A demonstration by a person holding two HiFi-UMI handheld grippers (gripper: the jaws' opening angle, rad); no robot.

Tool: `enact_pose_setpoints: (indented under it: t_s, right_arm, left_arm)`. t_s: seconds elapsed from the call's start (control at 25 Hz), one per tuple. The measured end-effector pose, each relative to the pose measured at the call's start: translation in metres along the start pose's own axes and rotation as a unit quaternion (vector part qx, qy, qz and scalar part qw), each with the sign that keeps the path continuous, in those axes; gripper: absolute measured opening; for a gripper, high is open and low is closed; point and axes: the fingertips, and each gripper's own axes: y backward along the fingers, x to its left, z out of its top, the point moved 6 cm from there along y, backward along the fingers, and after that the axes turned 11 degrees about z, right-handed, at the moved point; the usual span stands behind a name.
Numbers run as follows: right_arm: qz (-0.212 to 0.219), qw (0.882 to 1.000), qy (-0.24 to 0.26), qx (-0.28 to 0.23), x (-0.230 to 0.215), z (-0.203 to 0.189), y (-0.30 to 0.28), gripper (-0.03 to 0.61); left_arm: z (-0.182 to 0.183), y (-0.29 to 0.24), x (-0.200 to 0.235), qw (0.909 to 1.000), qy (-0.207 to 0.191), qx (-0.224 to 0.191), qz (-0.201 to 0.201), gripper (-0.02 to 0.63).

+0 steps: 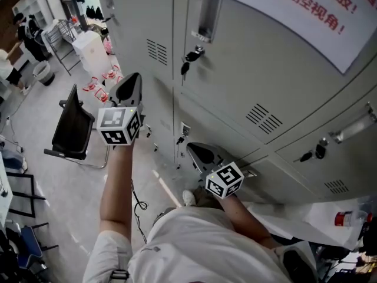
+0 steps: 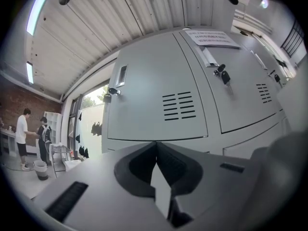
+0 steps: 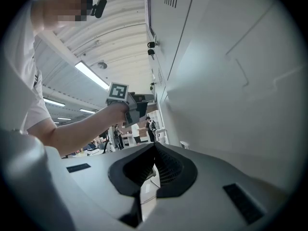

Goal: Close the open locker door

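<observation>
Nearest, low in the head view, the right gripper (image 1: pixel 192 149) sat beside the lower lockers, its fingers pressed together on nothing. Up and left of it, the left gripper (image 2: pixel 155 144) pointed at the locker door (image 2: pixel 159 95) in the middle of its own view, fingers likewise pressed together and empty, stopping short of the metal. That door looked flush with its neighbours, and none stood plainly open. The closing seemed done or nearly so. Next would come a firm push near the key (image 2: pixel 113 91) to check the latch. Farther left stood a black chair (image 1: pixel 70 128).
</observation>
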Motion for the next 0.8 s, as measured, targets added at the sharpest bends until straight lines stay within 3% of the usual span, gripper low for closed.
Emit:
enact_pose_setpoints:
  t_s: [0.2, 0.44, 0.8]
  right_arm:
    - [0.035, 0.999, 0.004, 0.004, 0.013, 0.001, -0.020, 0.009]
    - [0.081, 0.997, 0.009, 0.006, 0.031, 0.004, -0.043, 0.009]
    - [0.150, 0.989, 0.018, 0.007, 0.064, 0.009, -0.077, 0.009]
  left_arm:
    - [-0.020, 0.033, 0.020, 0.9994, -0.006, 0.025, 0.023, 0.003]
    - [-0.023, 0.082, 0.039, 0.9957, -0.059, 0.031, 0.064, 0.003]
    - [-0.035, 0.167, 0.060, 0.9902, -0.081, 0.044, 0.105, 0.003]
